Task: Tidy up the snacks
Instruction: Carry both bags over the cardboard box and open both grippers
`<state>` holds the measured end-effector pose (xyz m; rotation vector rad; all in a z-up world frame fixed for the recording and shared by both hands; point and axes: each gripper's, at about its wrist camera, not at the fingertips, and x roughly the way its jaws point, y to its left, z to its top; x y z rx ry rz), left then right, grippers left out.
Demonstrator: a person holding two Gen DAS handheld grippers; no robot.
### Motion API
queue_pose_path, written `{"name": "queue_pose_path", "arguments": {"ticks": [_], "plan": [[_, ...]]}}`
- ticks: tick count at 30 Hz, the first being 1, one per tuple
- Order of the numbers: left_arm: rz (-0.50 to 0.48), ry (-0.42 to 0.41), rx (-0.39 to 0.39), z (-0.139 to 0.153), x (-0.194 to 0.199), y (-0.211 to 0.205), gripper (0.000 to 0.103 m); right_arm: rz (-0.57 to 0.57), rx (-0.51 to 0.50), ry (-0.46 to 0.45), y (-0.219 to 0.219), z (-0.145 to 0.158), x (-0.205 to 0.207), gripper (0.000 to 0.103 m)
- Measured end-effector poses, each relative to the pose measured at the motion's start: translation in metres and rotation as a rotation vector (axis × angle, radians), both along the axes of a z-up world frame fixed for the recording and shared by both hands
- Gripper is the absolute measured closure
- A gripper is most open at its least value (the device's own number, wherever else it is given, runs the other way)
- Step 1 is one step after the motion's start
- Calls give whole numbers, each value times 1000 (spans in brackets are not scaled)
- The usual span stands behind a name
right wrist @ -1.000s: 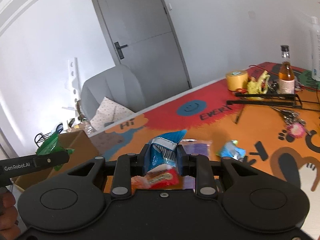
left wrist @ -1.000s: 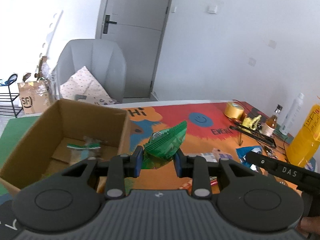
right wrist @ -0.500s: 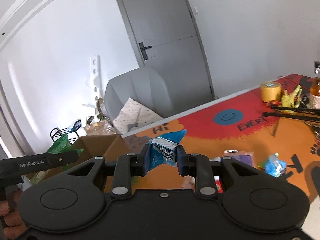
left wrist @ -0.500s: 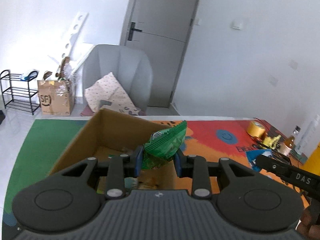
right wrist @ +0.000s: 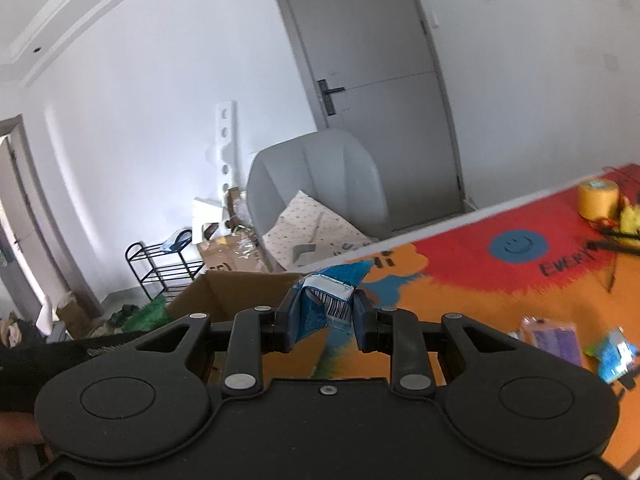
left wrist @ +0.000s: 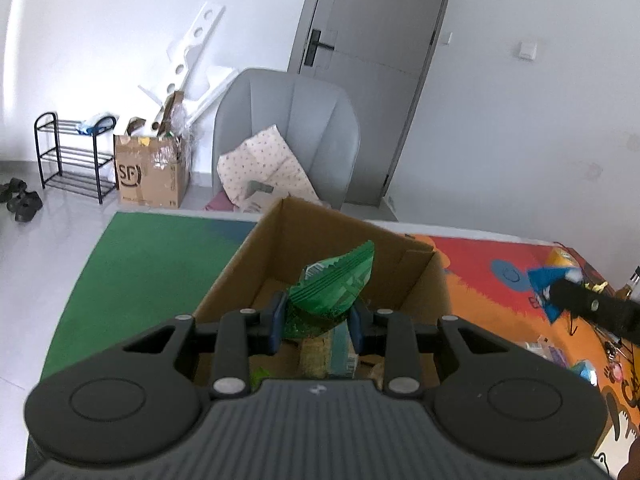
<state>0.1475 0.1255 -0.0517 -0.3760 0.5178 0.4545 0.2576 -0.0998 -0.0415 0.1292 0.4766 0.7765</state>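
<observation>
My left gripper (left wrist: 318, 322) is shut on a green snack packet (left wrist: 334, 286) and hangs over the open cardboard box (left wrist: 404, 280), which holds several snacks at its bottom. My right gripper (right wrist: 325, 322) is shut on a blue snack packet (right wrist: 328, 296) with a barcode, above the table to the right of the box (right wrist: 228, 292). In the left wrist view the right gripper and its blue packet (left wrist: 548, 284) show at the far right. A purple packet (right wrist: 554, 338) and a small blue-green packet (right wrist: 614, 354) lie on the colourful table mat (right wrist: 500, 284).
A grey chair (left wrist: 288, 128) with a patterned cushion stands behind the box. A yellow tape roll (right wrist: 598, 198) and a black rack lie at the table's far right. On the floor stand a shoe rack (left wrist: 68, 156) and another carton (left wrist: 150, 172).
Both grippers have swung left, each keeping its packet. The left one has come from beside the box to above its opening; the right one has risen and moved toward the box.
</observation>
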Motion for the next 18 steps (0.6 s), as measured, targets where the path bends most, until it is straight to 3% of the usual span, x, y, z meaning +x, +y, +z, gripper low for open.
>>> {"name": "queue_pose_path", "arguments": {"ticks": [5,18], "plan": [[20,-1,2,5,-1,0,67,37,8,-19,13,8,-4,77],[91,-67,-17,16,-26,16,41,175,1,-8,48,10,-10,77]]}}
